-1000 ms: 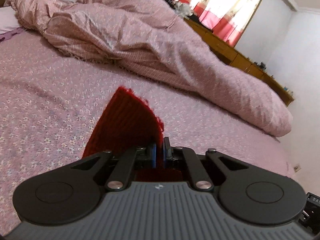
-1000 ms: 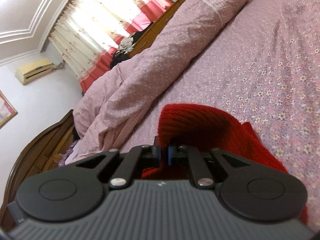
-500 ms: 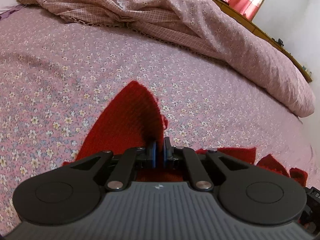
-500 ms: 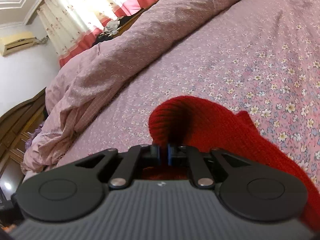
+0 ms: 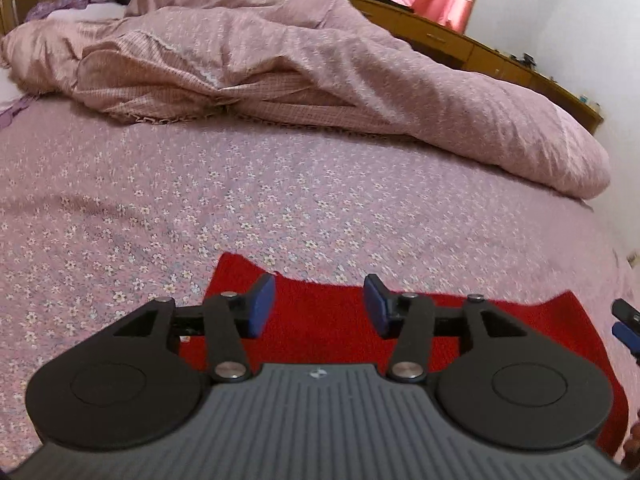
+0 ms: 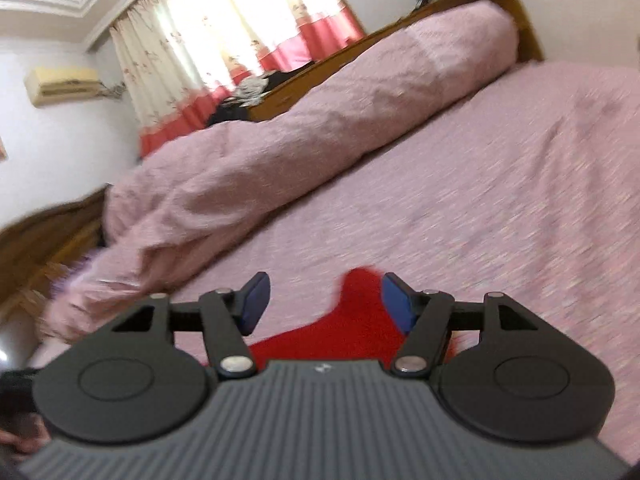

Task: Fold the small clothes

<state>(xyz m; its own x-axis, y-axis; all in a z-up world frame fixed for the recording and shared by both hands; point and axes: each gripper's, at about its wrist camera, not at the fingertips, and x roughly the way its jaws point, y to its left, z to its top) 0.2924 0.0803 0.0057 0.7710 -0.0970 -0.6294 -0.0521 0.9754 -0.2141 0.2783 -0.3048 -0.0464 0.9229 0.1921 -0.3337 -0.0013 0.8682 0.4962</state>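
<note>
A red knitted garment (image 5: 320, 320) lies flat on the flowered pink bed sheet (image 5: 200, 200), right below my left gripper (image 5: 319, 306). The left jaws are opening and the blue pads stand apart above the cloth, gripping nothing. In the right wrist view the same red garment (image 6: 352, 320) shows a raised corner between the fingers of my right gripper (image 6: 324, 302). Its jaws are opening too, and the pads do not press the cloth. The right gripper's blue fingertips (image 5: 624, 322) peek in at the right edge of the left wrist view.
A crumpled pink duvet (image 5: 320, 80) lies along the far side of the bed. Beyond it stand a wooden cabinet (image 5: 480, 48) and red-and-cream curtains (image 6: 240, 32). An air conditioner (image 6: 60, 84) hangs on the wall. The bed's edge falls off at the right in the left wrist view.
Both grippers have let go of the red garment and their jaws have spread. The cloth, held up in peaks before, now lies flat on the sheet.
</note>
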